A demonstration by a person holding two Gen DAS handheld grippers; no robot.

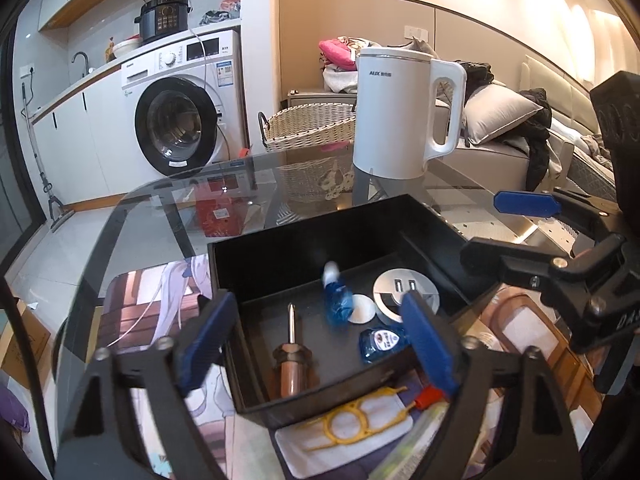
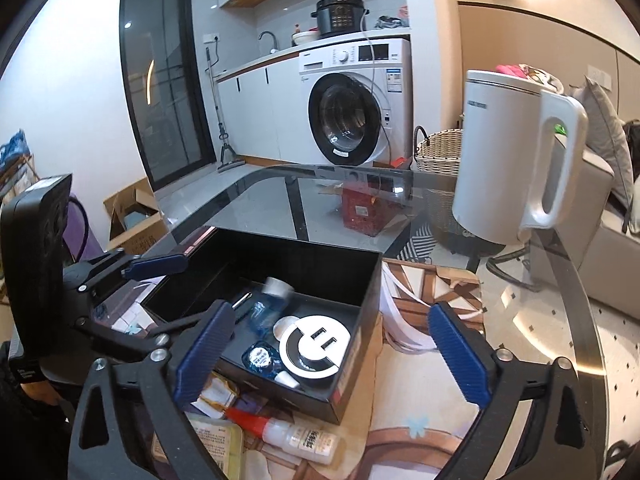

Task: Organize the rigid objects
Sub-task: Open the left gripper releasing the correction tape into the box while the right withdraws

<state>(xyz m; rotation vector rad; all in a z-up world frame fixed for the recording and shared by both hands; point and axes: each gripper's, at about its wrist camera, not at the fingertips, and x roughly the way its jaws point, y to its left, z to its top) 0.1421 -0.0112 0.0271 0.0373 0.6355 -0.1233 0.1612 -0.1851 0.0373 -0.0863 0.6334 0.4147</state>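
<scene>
Inside the black rectangular box (image 1: 320, 248) on the glass bench (image 1: 168, 216) a blurred small blue bottle (image 1: 338, 302) tumbles beside the screwdriver (image 1: 292, 354), both grippers' fingers wide and empty, while the yellow plastic tool (image 1: 352, 420) and glue tube (image 2: 296, 434) wait outside.

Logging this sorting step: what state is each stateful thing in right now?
Left gripper: jaws open, nothing held.
Right gripper: jaws open, nothing held.
Black box: lidless, partly filled.
Blue bottle: blurred, tilted inside box.
Screwdriver: lying in box.
Kettle: upright, lid on.
</scene>
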